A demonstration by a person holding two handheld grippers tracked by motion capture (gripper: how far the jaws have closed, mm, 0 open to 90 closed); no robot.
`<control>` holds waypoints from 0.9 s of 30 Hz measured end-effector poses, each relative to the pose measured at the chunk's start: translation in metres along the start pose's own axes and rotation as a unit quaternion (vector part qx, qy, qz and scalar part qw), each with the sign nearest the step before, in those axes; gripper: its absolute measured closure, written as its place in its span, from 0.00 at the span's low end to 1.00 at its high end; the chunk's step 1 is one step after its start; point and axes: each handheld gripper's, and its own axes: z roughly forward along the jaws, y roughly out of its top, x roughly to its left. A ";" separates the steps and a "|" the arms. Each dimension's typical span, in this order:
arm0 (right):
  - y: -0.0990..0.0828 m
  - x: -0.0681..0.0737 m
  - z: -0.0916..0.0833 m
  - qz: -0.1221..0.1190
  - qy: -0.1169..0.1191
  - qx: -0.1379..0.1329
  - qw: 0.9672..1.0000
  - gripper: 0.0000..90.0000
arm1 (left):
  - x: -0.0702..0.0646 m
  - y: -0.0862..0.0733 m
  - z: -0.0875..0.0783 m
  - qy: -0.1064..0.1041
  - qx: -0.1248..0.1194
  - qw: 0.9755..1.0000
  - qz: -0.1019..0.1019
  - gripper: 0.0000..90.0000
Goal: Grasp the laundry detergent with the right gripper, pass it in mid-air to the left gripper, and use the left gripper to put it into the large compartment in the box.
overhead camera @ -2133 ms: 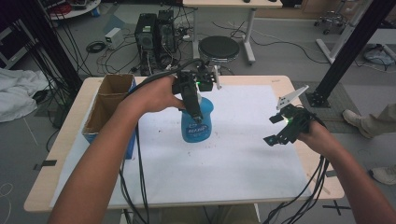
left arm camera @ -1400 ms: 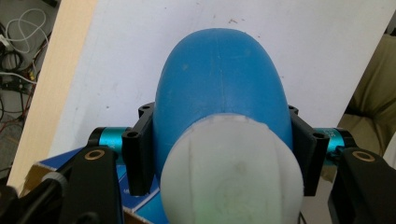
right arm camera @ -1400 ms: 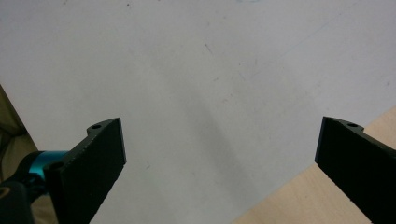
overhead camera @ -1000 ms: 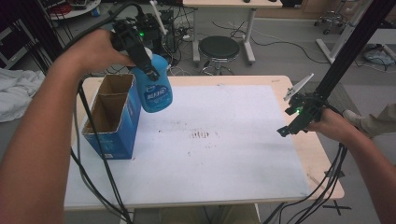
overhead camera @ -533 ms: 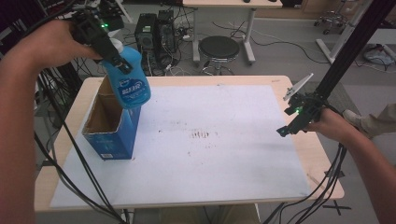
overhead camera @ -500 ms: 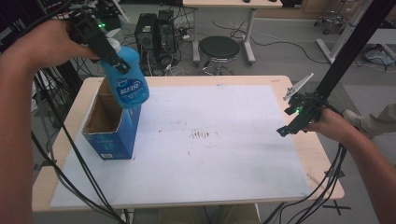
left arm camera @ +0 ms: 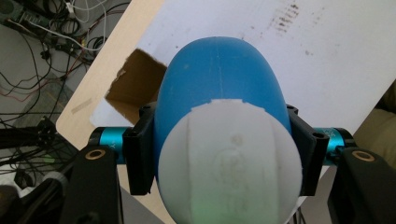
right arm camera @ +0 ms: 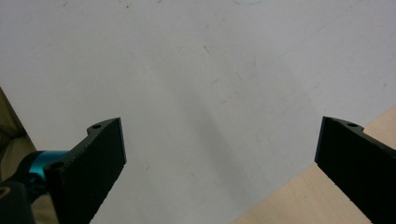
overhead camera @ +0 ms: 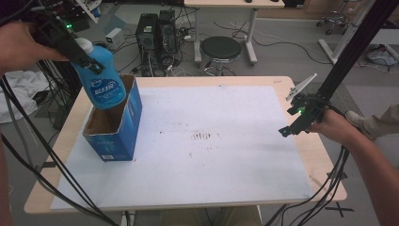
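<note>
Even, bright indoor light, soft shadows, close white cap (left arm camera: pixel 229 163) slightly out of focus.

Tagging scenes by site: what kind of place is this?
Most likely a lab or workshop used for recording: computer towers and loose cables on the floor, a round stool, a black camera-rig strut beside the table.
</note>
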 end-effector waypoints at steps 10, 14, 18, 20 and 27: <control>0.002 0.001 0.002 0.002 -0.002 -0.002 1.000 0.01 | 0.010 -0.013 0.017 -0.006 0.003 1.000 -0.005 0.42; 0.001 0.001 0.002 0.004 -0.002 -0.003 1.000 0.01 | 0.012 -0.016 0.028 -0.009 0.011 1.000 -0.004 0.42; 0.000 0.001 0.003 0.004 -0.001 -0.005 1.000 0.01 | 0.013 -0.021 0.038 -0.011 0.016 1.000 0.001 0.42; -0.001 0.001 0.003 0.007 0.000 -0.005 1.000 0.01 | 0.014 -0.023 0.043 -0.013 0.018 1.000 0.002 0.42; -0.003 0.000 0.005 0.009 0.000 -0.006 1.000 0.01 | 0.013 -0.038 0.069 -0.017 0.018 1.000 0.008 0.42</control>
